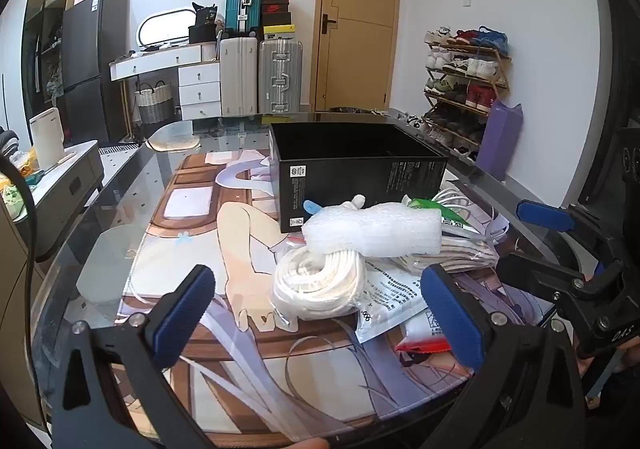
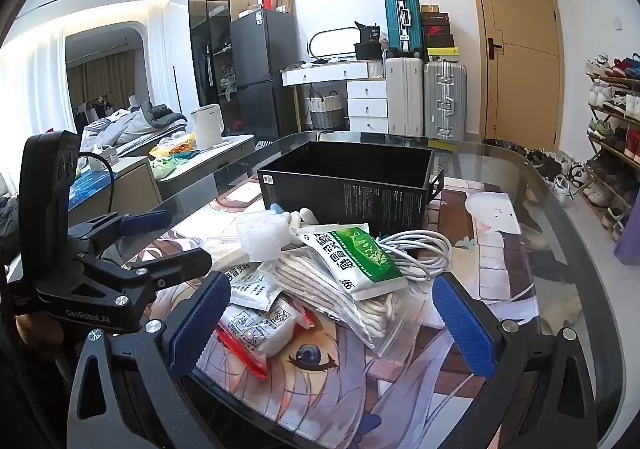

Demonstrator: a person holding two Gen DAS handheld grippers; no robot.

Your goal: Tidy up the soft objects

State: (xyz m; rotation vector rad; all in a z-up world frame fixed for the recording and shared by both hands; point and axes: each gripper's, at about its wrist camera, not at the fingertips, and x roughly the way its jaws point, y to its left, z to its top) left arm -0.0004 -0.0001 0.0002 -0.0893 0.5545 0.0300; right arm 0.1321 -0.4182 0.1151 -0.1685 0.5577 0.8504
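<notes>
Progress: by my reading nothing had been sorted yet; the black box [image 2: 348,185] looked empty as far as its visible inside showed, though its floor was hidden.
Pile: all the soft things lay heaped on the printed mat [image 1: 192,249] on the glass desk [image 2: 532,185], just in front of the box.
Foam block: the white foam piece [image 1: 372,231] rested on top of the coiled white cord [image 1: 320,281].
Packets: the green-labelled pouch [image 2: 356,257] lay over a bagged bundle of white cloth [image 2: 320,285], with small sachets [image 2: 256,285] beside it.
Cable: the white charging cable [image 2: 420,249] touched the box's near wall.
Left tongs [image 1: 320,309]: spread wide, gripping nothing, short of the pile.
Right tongs [image 2: 332,317]: likewise spread and empty, hovering over the pile's near edge.
Remaining: every item, I judged, was yet to go into the box.
</notes>
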